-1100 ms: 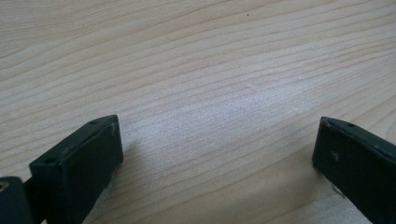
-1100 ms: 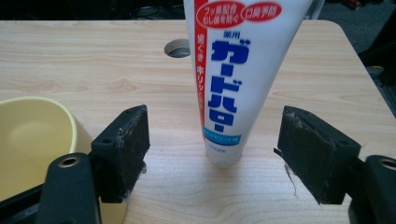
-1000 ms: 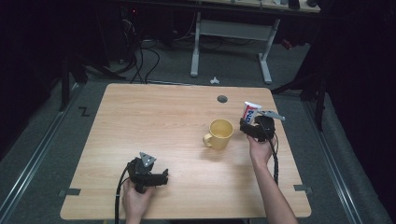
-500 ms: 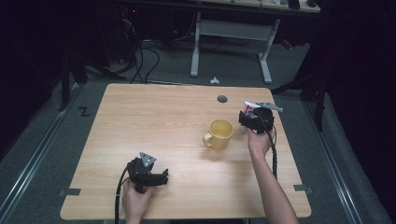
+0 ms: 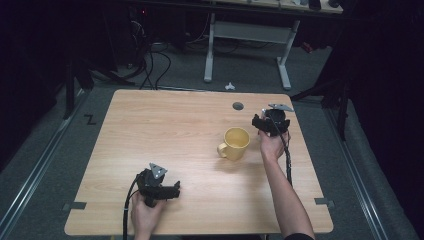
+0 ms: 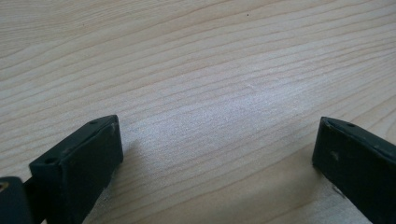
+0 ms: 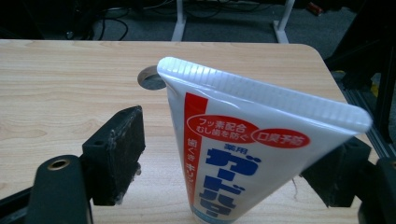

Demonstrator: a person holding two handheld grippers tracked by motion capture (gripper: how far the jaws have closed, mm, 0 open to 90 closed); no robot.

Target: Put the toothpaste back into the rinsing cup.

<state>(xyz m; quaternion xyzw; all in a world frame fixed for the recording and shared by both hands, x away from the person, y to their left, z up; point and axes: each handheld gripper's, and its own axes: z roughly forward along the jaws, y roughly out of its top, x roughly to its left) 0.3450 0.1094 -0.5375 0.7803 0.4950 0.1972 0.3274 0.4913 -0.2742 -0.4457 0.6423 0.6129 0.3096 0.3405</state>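
At the near left of the wooden surface (image 5: 165, 125), the left hand-held gripper (image 5: 172, 191) rests low with its jaws spread wide over bare wood, holding nothing. Further right stands a yellow mug (image 5: 236, 143), handle turned toward the person, and just beside it the right hand-held gripper (image 5: 265, 120) hovers near the far right corner. Its jaws have just been opening and stand wide, with a white toothpaste tube (image 7: 243, 149) upright between them, the left pad clear of it, the right hidden behind it.

The white toothpaste tube (image 7: 247, 154) carries Japanese print: フッ素配合, むし歯を防ぐ, 口臭予防 and 薬用.
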